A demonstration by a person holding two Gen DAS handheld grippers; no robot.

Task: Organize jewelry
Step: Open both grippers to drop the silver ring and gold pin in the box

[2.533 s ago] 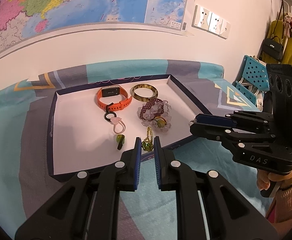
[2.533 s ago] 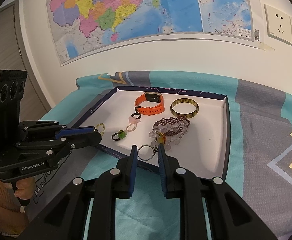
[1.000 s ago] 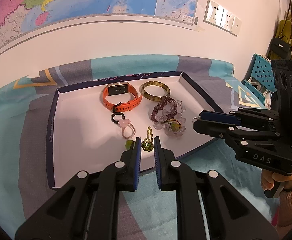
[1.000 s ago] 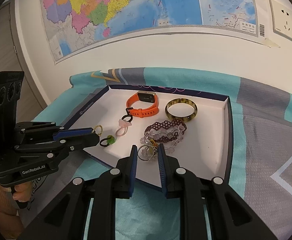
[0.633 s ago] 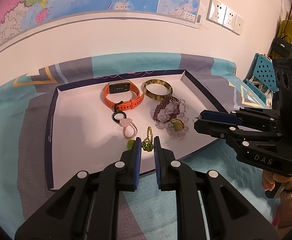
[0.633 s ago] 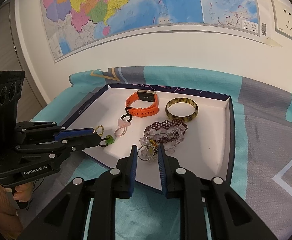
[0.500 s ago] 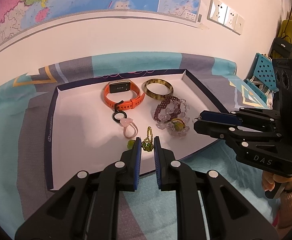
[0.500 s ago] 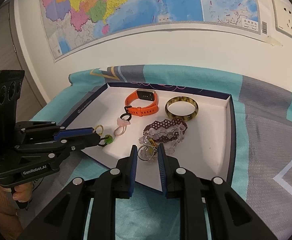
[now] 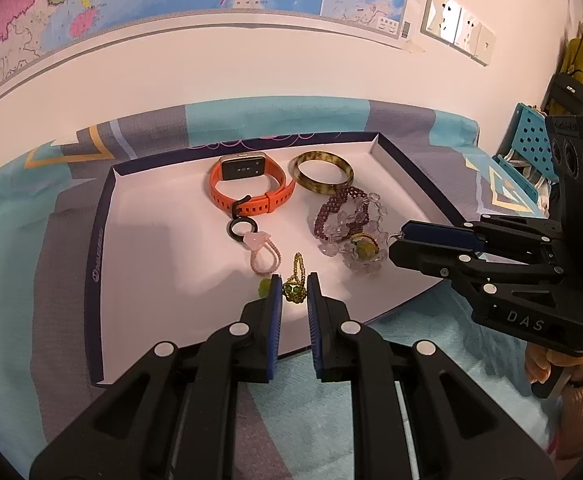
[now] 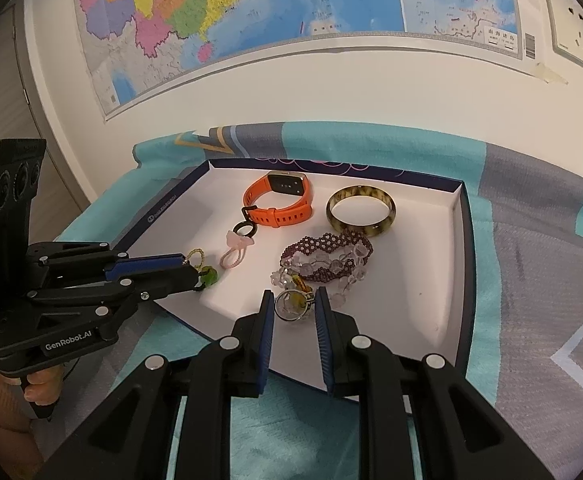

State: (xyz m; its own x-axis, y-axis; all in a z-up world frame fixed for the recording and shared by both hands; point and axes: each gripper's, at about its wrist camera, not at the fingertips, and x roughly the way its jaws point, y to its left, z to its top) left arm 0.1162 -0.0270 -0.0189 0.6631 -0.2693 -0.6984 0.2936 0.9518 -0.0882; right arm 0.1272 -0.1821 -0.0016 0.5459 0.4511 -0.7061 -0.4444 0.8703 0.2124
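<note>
- Up close, the left gripper [image 9: 294, 289] has its blue pads pinched narrow on a green-and-gold beaded ring [image 9: 293, 290], held above the tray's near part.
- Likewise the right gripper [image 10: 294, 305] is clamped on a silver ring [image 10: 290, 305] with a yellowish stone, just above the near end of the clear beaded bracelet [image 10: 337, 270].
- Both tools come in over the near rim of the white, dark-edged tray [image 9: 103, 216], the left one by the near left corner, the right one towards the right side.
- Along the far wall lie an orange smartwatch [image 9: 248, 190] and a tortoiseshell bangle [image 9: 321, 176], close together but apart.
- Mid-tray, a black ring [image 9: 242, 227] touches a pink beaded loop [image 9: 265, 254]; a purple beaded bracelet [image 9: 336, 210] tangles with the clear one.
- Bare white floor lies along the tray's left side and in its near right corner.
- Outside the rims, a teal-and-grey cloth [image 10: 531, 272] spreads up to the wall under the map [image 10: 251, 8].
</note>
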